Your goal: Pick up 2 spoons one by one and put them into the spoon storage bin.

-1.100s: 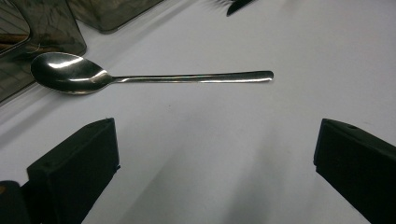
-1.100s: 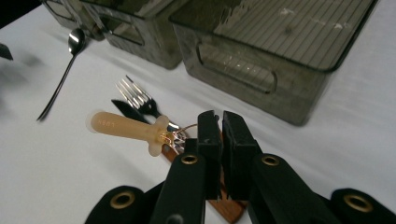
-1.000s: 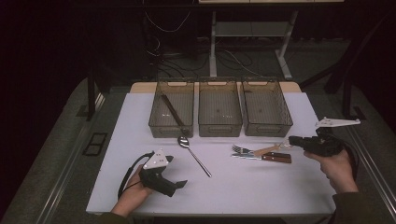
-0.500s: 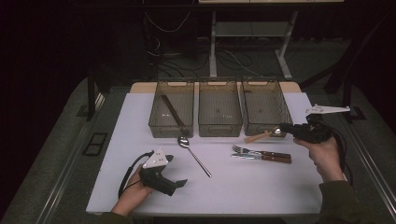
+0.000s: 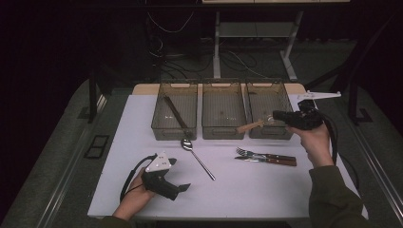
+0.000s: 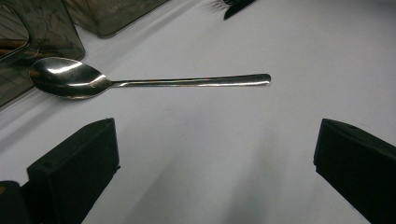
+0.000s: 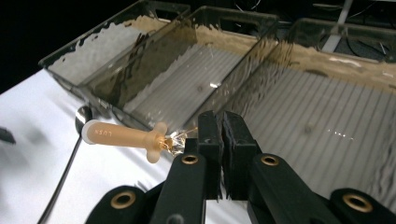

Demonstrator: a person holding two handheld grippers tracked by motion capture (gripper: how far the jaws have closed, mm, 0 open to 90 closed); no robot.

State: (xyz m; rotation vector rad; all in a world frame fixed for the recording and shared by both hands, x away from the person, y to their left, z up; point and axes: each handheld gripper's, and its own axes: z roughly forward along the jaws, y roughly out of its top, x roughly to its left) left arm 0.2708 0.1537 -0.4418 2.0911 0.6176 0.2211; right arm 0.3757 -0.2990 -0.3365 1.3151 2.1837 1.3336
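My right gripper [image 5: 276, 115] hangs over the front edge of the right-hand bin [image 5: 281, 133], shut on the shiny end of a pale wooden-handled utensil [image 5: 250, 126]. In the right gripper view its jaws [image 7: 222, 135] are pressed together, and the utensil's handle [image 7: 123, 135] sticks out to the left over the bin wall. My left gripper [image 5: 183, 187] rests on the white table [image 5: 247, 194] near the front left, open. A steel spoon [image 6: 140, 81] lies just beyond its black fingertips [image 6: 93, 140], with nothing between them. The same spoon [image 5: 197, 154] lies in front of the left bin.
Three brown see-through bins stand in a row at the back: left [image 5: 173, 135], middle [image 5: 223, 134] and right. The left one holds a long dark utensil [image 5: 173, 113]. A fork and a knife with wooden handles [image 5: 266, 157] lie side by side below the right bin.
My right gripper has risen and moved left and toward the bins, carrying the wooden-handled utensil from beside the fork and knife to the right bin's front edge. The left gripper has stayed put.
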